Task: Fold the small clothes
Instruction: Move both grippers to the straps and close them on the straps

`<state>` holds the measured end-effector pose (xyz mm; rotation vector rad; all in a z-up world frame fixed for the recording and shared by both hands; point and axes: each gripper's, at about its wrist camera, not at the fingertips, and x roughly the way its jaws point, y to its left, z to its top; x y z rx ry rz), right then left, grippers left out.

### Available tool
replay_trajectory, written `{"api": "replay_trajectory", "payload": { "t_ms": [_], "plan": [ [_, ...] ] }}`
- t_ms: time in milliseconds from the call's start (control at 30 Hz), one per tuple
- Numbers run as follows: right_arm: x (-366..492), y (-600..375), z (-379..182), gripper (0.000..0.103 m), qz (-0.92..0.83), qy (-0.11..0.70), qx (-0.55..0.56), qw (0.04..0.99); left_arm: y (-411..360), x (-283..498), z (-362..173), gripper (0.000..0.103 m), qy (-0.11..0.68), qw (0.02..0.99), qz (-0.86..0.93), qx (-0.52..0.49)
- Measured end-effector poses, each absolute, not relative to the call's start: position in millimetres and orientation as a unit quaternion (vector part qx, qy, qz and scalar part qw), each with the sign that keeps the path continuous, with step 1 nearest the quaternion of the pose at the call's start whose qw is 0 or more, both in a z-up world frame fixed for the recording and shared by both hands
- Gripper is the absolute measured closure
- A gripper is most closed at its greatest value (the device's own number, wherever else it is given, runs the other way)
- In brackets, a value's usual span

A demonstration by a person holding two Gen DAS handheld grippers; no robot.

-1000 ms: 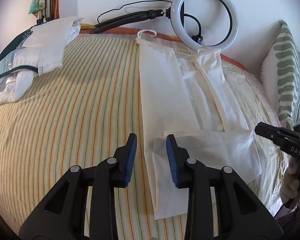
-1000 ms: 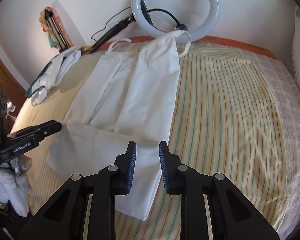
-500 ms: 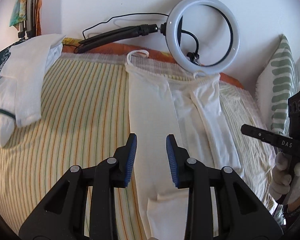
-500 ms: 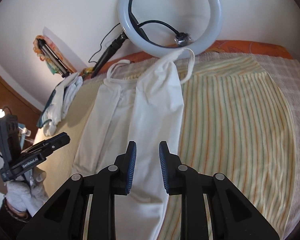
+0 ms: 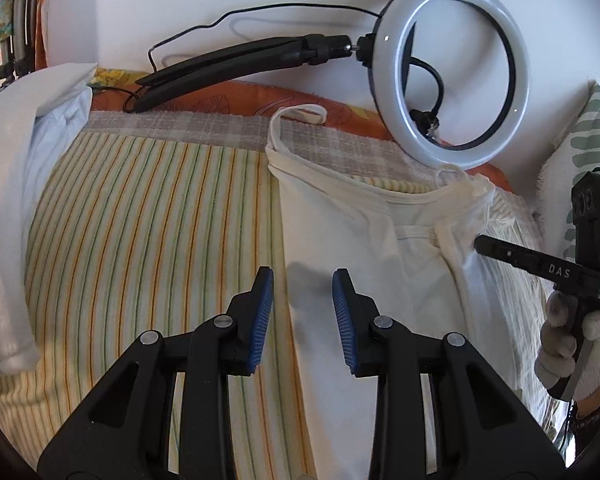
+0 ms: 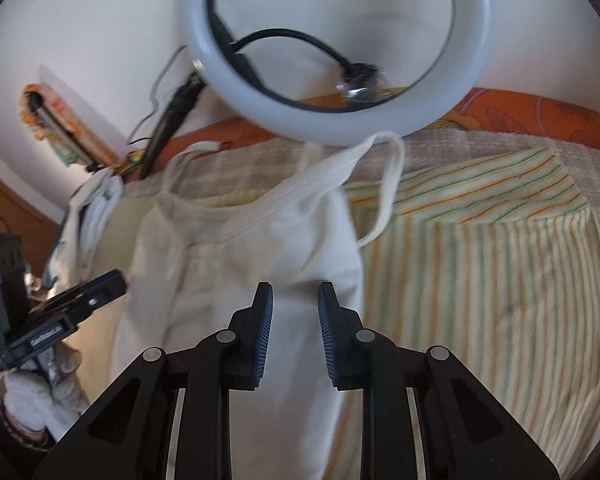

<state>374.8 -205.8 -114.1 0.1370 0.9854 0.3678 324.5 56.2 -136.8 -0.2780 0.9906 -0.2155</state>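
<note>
Straight ahead of both tools, a white ring light on a black folding stand (image 5: 464,76) leans over the head of the bed, its lower rim just above the garment's right strap. Off to the left of the left gripper (image 5: 302,312) lies a stack of folded white and pale-blue clothes (image 5: 16,216); to the right of it, beyond the right gripper (image 5: 536,264), stands a white cushion with green leaf print (image 5: 580,152). Under everything is the yellow bedspread with orange and green stripes (image 5: 148,240).

Compared with a second ago, both cameras have moved up the bed: the folded-over hem that lay across the bottom is out of view, and the strap end now fills the frames.

The cream-white strappy top (image 5: 364,248) lies lengthwise on the bedspread, sides folded in, straps toward the ring light. The left gripper hovers partly open over its left edge, holding nothing. The right gripper (image 6: 294,320), equally parted and empty, hovers above the right folded panel (image 6: 300,248).
</note>
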Motion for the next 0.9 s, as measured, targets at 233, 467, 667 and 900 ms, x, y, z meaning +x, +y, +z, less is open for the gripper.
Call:
{"api": "replay_trajectory", "payload": {
  "t_ms": [233,467,667,900],
  "plan": [
    [384.8,-210.1,-116.7,0.081,0.160,0.464,0.032,0.871,60.6,346.1,-148.0,0.067,0.473,0.863,-0.109,-0.138],
    [377.8,-223.5,-103.4,0.081,0.164,0.438,0.031,0.883,65.1,371.5,-153.3,0.062,0.475,0.862,-0.118,-0.134],
    [396.5,-237.1,-107.5,0.081,0.172,0.450,0.054,0.875,63.6,391.7,-156.2,0.061,0.479,0.856,-0.136,-0.137],
    [410.2,-229.9,-108.5,0.081,0.187,0.448,0.076,0.871,58.5,409.8,-155.2,0.061,0.468,0.861,-0.143,-0.139]
  ]
}}
